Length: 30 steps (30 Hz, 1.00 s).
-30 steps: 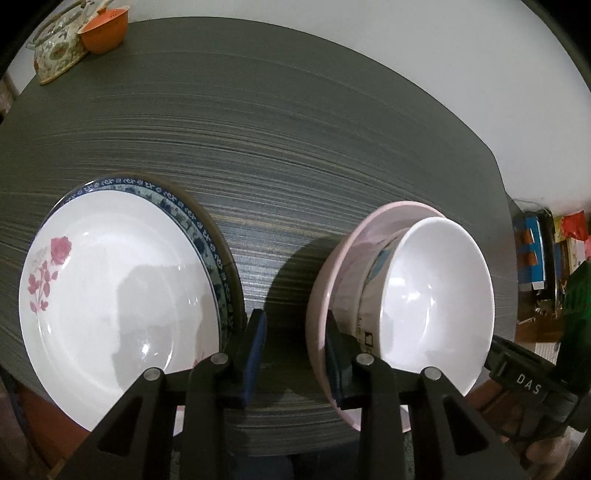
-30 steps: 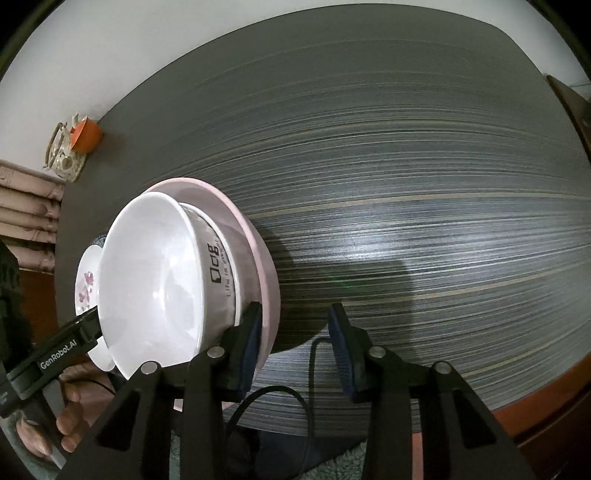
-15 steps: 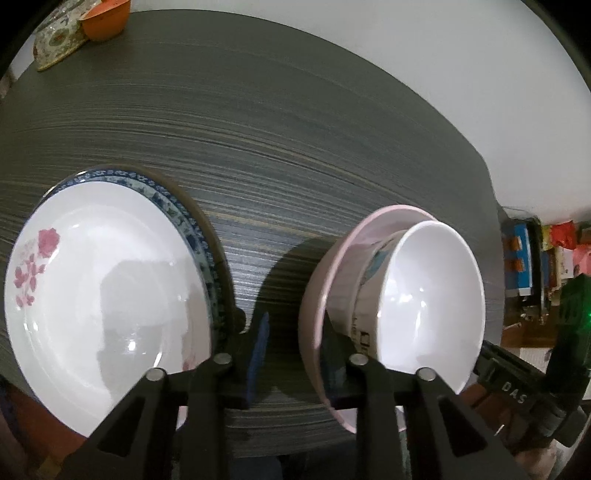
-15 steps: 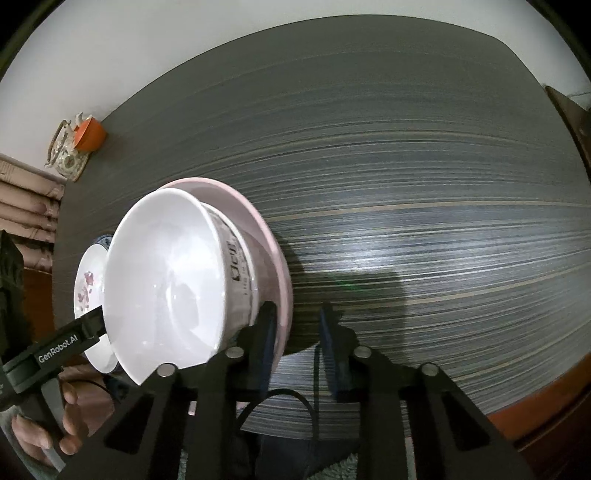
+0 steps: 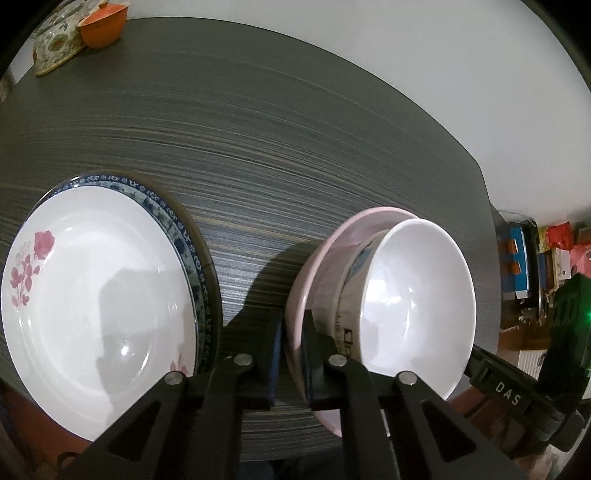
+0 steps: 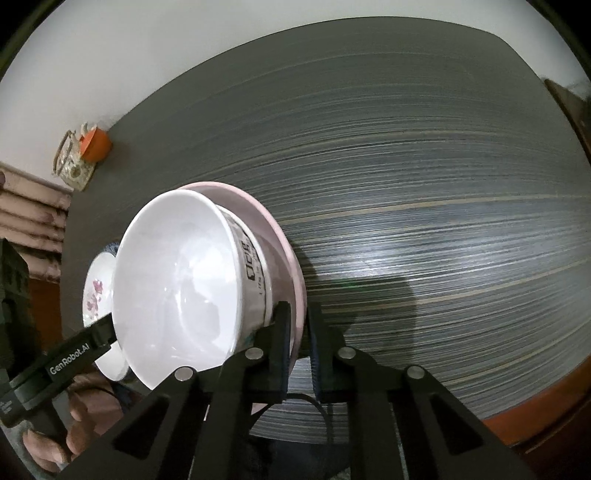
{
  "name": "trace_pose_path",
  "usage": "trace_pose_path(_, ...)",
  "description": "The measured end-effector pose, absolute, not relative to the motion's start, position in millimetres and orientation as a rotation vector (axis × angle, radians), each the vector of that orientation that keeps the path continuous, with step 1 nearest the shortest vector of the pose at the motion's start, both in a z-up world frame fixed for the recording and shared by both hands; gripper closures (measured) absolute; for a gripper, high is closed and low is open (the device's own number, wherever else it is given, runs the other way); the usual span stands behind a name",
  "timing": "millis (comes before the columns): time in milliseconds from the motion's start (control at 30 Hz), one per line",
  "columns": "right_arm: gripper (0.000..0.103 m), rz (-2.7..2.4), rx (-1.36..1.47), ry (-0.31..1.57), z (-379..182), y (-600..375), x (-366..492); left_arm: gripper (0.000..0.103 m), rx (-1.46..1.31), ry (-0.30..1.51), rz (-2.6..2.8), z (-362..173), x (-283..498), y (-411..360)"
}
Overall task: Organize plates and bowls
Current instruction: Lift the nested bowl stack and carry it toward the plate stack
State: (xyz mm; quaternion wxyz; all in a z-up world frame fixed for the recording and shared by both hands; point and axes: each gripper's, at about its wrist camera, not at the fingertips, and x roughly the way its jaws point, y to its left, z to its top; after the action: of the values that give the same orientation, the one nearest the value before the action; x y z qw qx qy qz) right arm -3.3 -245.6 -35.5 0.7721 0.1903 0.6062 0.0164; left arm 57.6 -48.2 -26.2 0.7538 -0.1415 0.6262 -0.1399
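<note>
Left wrist view: our left tongs (image 5: 292,354) pinch the near rim of the pink plate (image 5: 312,273), which carries a white bowl (image 5: 417,302) at the near right of the dark counter (image 5: 277,140). To its left a rose plate (image 5: 92,295) lies on a blue-rimmed plate (image 5: 184,236). An orange cup (image 5: 101,26) stands far left.

Right wrist view: our right tongs (image 6: 298,354) grip the same pink plate (image 6: 280,240) on its right near rim, the bowl (image 6: 177,280) sitting in it. The rose plate (image 6: 98,291) shows behind, at left.
</note>
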Motion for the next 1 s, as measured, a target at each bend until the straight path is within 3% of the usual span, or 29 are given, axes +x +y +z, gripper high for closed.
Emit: trace_pose_path(1000,0.09,0.035,0.422,1.29,-25,-240,-5,0.096,-0.317,1.322,-0.316,-14,54,-29)
